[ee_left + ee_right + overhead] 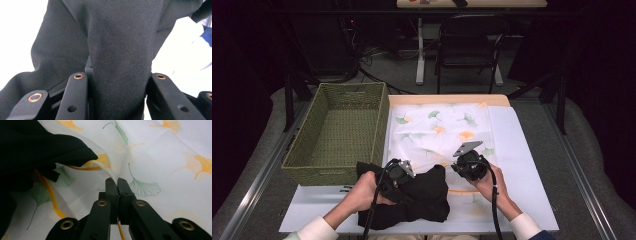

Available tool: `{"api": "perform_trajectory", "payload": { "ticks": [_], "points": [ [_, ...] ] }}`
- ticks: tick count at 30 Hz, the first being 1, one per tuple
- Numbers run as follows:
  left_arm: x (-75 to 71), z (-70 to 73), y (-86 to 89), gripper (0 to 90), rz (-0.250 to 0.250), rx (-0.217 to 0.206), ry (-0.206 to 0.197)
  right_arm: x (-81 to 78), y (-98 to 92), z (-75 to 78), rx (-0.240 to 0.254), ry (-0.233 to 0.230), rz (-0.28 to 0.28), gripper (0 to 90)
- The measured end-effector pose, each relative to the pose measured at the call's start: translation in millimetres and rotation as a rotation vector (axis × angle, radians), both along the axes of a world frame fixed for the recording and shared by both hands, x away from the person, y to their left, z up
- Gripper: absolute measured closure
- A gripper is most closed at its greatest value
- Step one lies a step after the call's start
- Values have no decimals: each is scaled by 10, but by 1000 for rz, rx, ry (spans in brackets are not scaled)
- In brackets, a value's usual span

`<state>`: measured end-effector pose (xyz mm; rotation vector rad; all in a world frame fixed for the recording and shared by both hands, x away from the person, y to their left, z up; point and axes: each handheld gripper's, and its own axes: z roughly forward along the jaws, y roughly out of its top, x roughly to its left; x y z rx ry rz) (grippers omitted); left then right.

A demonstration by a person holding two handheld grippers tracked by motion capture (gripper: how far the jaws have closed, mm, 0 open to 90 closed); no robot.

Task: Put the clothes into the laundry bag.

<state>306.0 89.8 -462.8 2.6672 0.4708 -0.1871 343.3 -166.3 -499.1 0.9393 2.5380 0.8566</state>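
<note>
Woven basket (337, 132) sits at the table's (532, 195) left edge. Left gripper (398, 176), jaws partly closed, clamps a fold of black garment (422, 197) by the near edge. Right gripper (469, 165) pinches the leaf-print cloth (442, 127), jaws tight together.

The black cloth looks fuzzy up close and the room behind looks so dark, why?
High view: light falls on the table, the room behind stays dim, and the black cloth shows few folds. Left gripper view: the cloth sits very near the lens, so it looks soft, and the white beside it is washed out. Right gripper view: the leaf-print cloth is evenly lit; its far leaves blur a little.
</note>
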Motion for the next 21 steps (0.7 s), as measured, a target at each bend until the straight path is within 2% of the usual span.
{"api": "perform_trajectory", "payload": {
  "ticks": [5,8,11,13,17,18,19,21],
  "points": [
    [-43,-20,-72,650,-39,4,7,9,-8,8,-4,-11,1,891],
    [-51,-52,-98,649,-53,-3,22,7,-12,7,-1,-10,-8,891],
    [-103,-45,-145,649,-78,-1,20,14,-17,1,0,-3,-10,891],
    [-111,-41,-162,648,-79,0,16,19,-19,-11,1,3,-18,891],
    [-113,-47,-176,648,-72,-4,25,20,-28,10,1,-14,-10,891],
    [-128,-40,-180,648,-82,-12,22,2,-20,12,8,2,-35,891],
    [-141,-27,-181,648,-93,-21,20,18,-28,5,3,-10,-21,891],
    [-162,-7,-187,647,-100,-16,19,32,-36,-15,3,2,-23,890]
  ]
}}
